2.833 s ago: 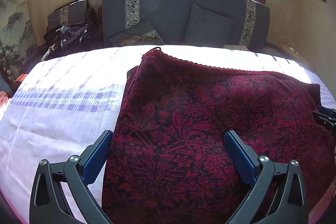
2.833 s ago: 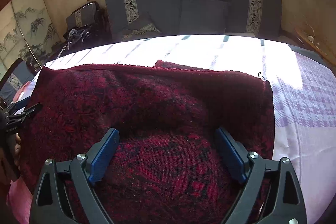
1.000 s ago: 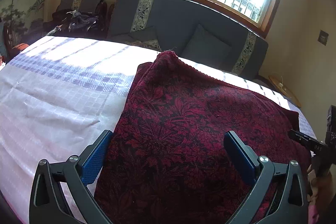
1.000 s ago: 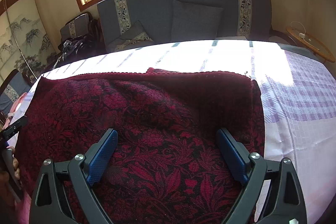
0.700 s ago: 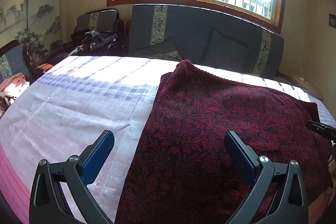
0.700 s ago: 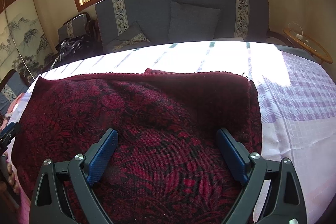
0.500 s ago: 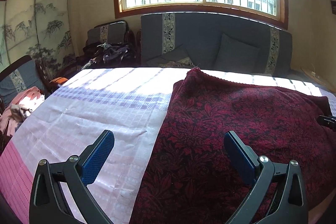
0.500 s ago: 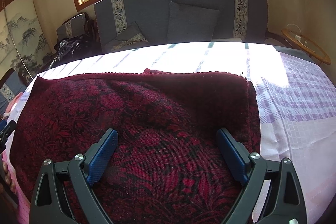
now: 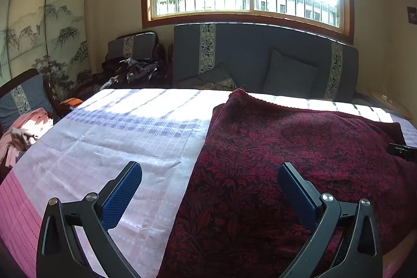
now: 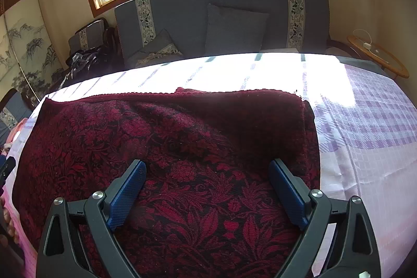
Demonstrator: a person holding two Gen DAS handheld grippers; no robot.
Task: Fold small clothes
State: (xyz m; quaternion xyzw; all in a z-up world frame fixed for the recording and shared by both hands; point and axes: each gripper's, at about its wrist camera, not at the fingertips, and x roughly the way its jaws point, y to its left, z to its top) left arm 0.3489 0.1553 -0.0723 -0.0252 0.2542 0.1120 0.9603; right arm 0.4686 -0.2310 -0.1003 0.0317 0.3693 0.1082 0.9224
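We see both the left gripper (image 9: pixel 209 188) and the right gripper (image 10: pixel 207 186) with fingers spread and holding nothing, poised above the dark red floral garment (image 10: pixel 182 147), which lies flat on the bed (image 9: pixel 117 137) by its near edge.

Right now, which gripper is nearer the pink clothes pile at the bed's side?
Left. The left gripper straddles the red garment's left edge, toward the pink pile; the right gripper hovers near its far edge.

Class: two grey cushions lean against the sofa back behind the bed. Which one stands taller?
The plain grey cushion on the right stands taller; the other cushion, left of it, slumps low and shows a patterned edge.
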